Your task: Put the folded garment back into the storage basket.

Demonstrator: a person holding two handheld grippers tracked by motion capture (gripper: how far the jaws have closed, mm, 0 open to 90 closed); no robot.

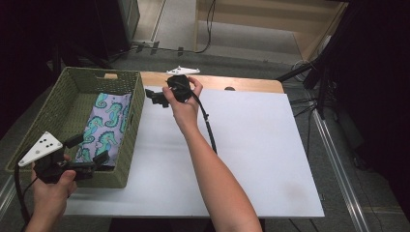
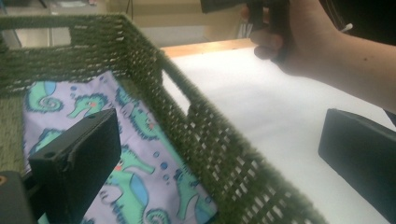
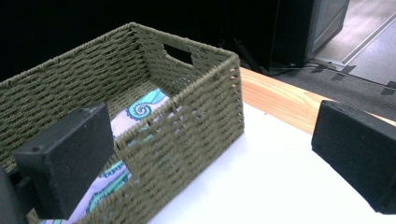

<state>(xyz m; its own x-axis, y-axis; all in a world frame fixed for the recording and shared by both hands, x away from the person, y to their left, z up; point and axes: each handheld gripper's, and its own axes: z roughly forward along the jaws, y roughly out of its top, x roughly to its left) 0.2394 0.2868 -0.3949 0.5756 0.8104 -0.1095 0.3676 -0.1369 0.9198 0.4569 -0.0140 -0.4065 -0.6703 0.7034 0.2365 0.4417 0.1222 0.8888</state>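
The white sheet lies bare right of the basket, giving open passage. The basket's woven walls block any level approach to the cloth; the way in is from above. A small white object sits on the far table edge.

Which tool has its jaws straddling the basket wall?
The left tool, at the basket's near corner: one jaw hangs over the seahorse cloth inside, the other outside. The right tool sits wholly outside, by the far corner.
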